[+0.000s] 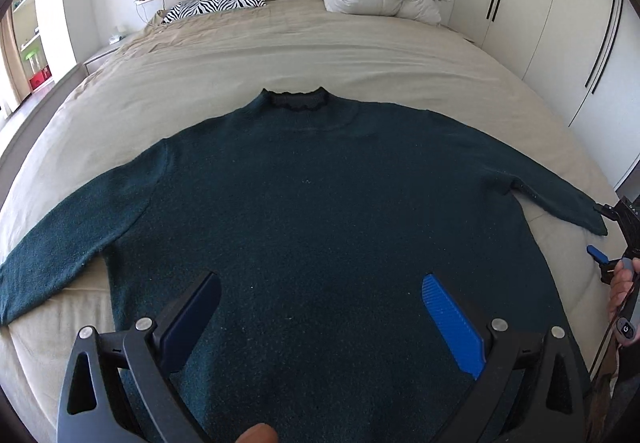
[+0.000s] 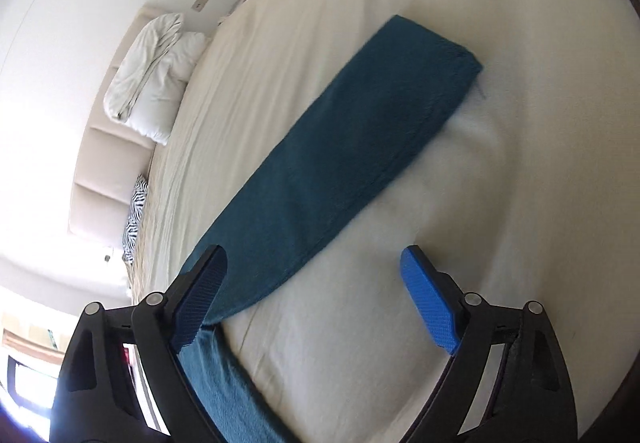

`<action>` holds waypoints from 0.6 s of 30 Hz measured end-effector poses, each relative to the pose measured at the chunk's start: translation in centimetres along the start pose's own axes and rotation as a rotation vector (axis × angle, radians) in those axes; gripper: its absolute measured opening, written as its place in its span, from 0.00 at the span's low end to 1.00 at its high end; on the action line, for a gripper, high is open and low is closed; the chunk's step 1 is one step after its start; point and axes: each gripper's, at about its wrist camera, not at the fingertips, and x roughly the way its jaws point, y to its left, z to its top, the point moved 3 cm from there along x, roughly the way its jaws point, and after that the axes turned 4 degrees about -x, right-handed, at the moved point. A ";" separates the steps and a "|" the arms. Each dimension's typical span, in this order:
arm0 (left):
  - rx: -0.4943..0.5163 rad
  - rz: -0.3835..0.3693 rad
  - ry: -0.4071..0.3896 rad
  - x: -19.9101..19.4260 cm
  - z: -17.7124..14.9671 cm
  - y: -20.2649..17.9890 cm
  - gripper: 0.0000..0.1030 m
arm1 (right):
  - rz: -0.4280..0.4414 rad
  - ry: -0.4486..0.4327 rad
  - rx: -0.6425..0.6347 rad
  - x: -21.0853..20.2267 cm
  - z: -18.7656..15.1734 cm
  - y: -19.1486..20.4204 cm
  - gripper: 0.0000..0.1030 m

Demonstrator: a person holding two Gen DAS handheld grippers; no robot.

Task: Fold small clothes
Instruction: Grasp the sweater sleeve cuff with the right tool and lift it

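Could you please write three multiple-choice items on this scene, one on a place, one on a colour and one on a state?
1. Where does the sweater lie?
A. spread flat on the bed
B. on the floor
C. hung on the wardrobe

2. What colour is the sweater?
A. red
B. dark teal
C. white

3. How do the left gripper and right gripper stand?
A. both shut on cloth
B. one open, one shut
C. both open

Answers: 1 A, its body and both sleeves lie out on the sheet; 2 B, both views show dark blue-green knit; 3 C, each pair of fingers stands wide apart, holding nothing.
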 end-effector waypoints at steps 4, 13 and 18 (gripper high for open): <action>-0.050 -0.010 0.014 1.5 0.3 -0.7 1.00 | 0.045 -0.031 0.051 1.5 3.0 -1.7 0.72; -0.126 -0.183 0.032 3.3 1.8 -1.5 0.82 | 0.026 -0.061 0.098 5.9 10.1 -2.8 0.30; -0.210 -0.274 0.083 5.4 2.6 -0.8 0.72 | -0.039 -0.080 -0.042 7.2 11.9 2.2 0.13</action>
